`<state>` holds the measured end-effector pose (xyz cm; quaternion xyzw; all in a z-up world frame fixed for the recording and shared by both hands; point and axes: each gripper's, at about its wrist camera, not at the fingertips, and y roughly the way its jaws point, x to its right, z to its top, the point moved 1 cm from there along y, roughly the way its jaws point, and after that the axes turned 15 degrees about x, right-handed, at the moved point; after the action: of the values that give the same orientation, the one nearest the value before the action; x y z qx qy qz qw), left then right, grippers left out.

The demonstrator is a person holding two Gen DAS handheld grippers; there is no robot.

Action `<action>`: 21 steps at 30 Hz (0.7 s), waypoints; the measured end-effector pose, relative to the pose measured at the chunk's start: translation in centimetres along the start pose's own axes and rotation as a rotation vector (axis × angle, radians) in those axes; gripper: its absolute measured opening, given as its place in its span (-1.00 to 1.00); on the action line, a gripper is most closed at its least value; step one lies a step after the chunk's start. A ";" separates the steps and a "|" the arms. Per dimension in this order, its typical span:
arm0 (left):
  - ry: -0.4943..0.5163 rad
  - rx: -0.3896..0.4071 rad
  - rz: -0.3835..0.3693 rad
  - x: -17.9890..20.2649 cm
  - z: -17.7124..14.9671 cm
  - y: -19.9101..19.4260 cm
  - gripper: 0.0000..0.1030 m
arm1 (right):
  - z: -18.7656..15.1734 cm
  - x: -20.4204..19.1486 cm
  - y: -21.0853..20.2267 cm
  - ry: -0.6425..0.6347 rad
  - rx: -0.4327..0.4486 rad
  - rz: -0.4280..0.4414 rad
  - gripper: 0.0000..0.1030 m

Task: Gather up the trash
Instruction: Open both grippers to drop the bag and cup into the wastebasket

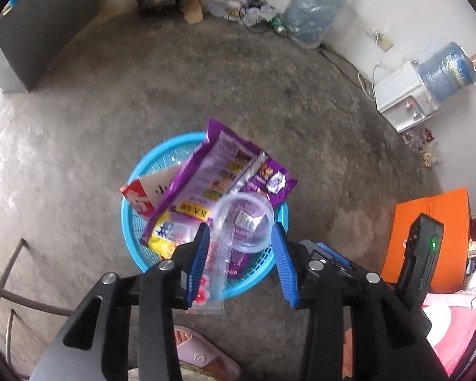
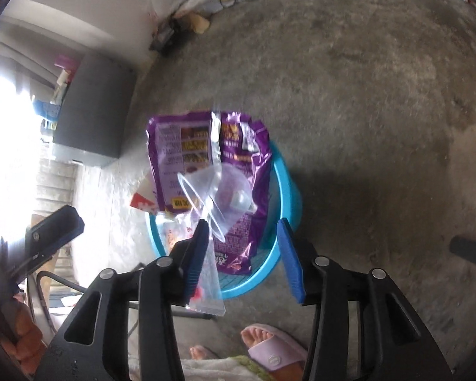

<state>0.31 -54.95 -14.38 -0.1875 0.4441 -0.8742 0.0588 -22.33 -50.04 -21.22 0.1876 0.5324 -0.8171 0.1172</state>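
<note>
A blue plastic basket (image 1: 133,222) sits on the concrete floor and holds trash: a purple snack bag (image 1: 225,165), a red and white wrapper (image 1: 142,197), a clear plastic cup (image 1: 247,225) and a clear wrapper with pink flowers (image 1: 211,282) hanging over the rim. My left gripper (image 1: 241,231) is open right above the basket, jaws either side of the cup. My right gripper (image 2: 242,227) is open above the same basket (image 2: 288,177), with the cup (image 2: 219,197), the purple bag (image 2: 206,146) and the clear wrapper (image 2: 209,289) between its jaws.
A grey cabinet (image 1: 38,31) stands at the far left. Water jugs (image 1: 314,9) and a white dispenser (image 1: 403,95) line the far wall beside a pile of bags (image 1: 225,3). An orange box (image 1: 428,235) is at the right. A foot in a pink slipper (image 2: 276,349) is below.
</note>
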 end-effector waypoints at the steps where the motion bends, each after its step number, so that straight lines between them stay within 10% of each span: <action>1: -0.004 0.012 0.003 -0.1 0.2 -0.5 -0.21 | 0.1 -0.1 -0.5 -0.003 0.010 0.000 -0.13; 13: -0.011 0.191 -0.021 -2.2 0.9 -12.6 -0.02 | -2.6 -6.2 -2.8 -0.206 0.097 0.099 -0.12; 21: -0.082 0.415 0.081 -7.0 -4.1 -25.9 0.32 | -4.9 -12.6 -6.4 -0.400 0.121 0.160 0.06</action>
<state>6.86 -34.45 2.20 -0.1888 0.2590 -0.9354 0.1490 -12.55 -43.03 -12.25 0.0703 0.4319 -0.8566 0.2734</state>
